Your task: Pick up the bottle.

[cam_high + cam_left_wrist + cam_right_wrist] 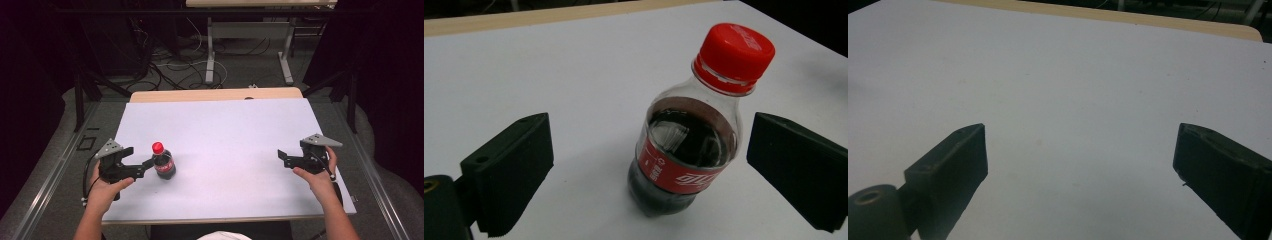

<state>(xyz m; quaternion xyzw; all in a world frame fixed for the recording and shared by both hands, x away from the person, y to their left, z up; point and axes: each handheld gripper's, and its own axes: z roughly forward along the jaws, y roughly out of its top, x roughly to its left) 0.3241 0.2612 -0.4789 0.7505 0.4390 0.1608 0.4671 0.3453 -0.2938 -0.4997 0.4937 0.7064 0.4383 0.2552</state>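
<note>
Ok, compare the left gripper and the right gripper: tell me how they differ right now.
The left gripper has the cola bottle standing upright between its open jaws, not yet pressed; the right gripper has bare white table between its jaws. The left gripper sits near the table's left edge beside the bottle, the right gripper near the right edge with nothing close by. Both are hand-held, black and open wide.

Both forearms reach in low, the left tongs and right tongs gaping wide, pointing inward.

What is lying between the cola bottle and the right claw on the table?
Nothing: in the high view, only bare white table lies between the cola bottle and the right claw.
</note>
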